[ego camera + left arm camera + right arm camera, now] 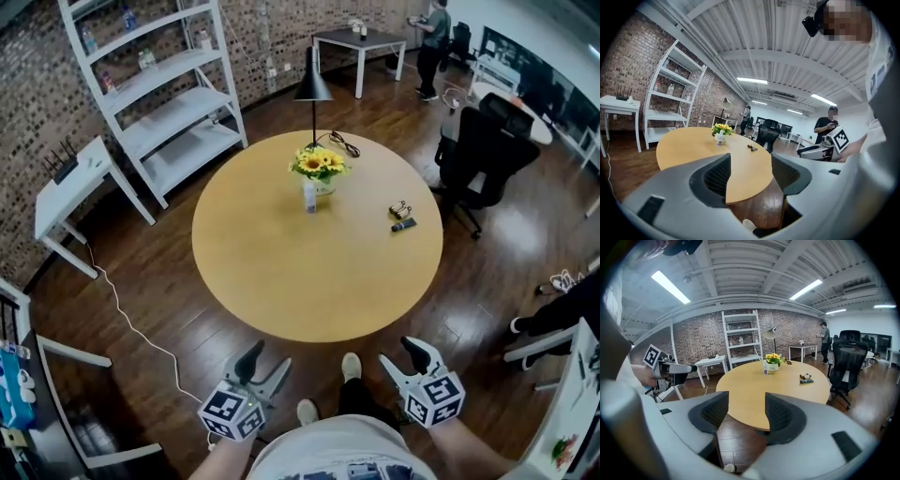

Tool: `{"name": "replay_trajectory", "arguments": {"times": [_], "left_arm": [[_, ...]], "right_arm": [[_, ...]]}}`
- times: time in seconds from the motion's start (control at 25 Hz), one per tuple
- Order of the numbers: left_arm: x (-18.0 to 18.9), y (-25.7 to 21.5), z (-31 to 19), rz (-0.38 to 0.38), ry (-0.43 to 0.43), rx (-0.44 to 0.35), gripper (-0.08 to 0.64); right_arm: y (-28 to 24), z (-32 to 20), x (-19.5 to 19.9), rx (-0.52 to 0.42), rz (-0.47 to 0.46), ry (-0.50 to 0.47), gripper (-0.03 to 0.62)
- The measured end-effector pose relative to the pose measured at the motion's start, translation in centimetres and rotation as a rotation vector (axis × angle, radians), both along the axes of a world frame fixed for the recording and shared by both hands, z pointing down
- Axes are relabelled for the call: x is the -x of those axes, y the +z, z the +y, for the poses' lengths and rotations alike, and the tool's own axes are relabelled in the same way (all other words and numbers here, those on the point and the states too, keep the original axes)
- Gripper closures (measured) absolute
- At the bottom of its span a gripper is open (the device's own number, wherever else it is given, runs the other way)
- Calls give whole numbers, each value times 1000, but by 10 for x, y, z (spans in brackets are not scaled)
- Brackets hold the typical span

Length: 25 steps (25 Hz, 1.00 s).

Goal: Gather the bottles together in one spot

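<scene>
Judged to be at the very start, with no bottle taken yet. Keep the left gripper (pixel 265 361) and the right gripper (pixel 400 354) spread wide as now, with nothing between the fingers of either, and bring them forward past the near edge of the round table (pixel 281 291). Go first for the white bottle (pixel 309 197), standing far ahead of both pairs of fingers and close against the vase of yellow flowers (pixel 321 167). Come at it from the side away from the vase, close on its body rather than its cap, and lift straight up so as not to upset the flowers. Carry it then toward the small brown bottle (pixel 400 210) and the dark tube (pixel 404 224), just beside each other, far ahead and a little to the right of the right fingers; probably the best gathering spot, with two things there already. Too small to tell whether the dark tube is really a bottle. Same doubt for the small things on the white shelf (pixel 178 112), far ahead and to the left of the left fingers: maybe bottles, not readable. Impossible to say whether white bottle and vase touch.
</scene>
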State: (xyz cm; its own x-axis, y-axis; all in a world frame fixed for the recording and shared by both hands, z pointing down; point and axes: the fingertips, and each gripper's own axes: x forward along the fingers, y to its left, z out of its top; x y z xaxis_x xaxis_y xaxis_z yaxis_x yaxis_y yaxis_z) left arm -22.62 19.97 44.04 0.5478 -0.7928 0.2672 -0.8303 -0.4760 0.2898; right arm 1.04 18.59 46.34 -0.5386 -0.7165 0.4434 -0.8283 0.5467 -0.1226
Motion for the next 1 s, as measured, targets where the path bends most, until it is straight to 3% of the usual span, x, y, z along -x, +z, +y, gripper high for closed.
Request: {"name": "replay_trajectory", "arguments": {"times": [0.4,0.6,1.0], "left_arm": [[20,15,53,-6,55,63,313],[16,17,57,-21,109,54,313],[6,23,41,5,133,72,313]], "right_arm": [[-22,39,31,-39,36,24,322],[-22,52,29,-32,39,48,322],[-1,43,3,55,23,106,322]]}}
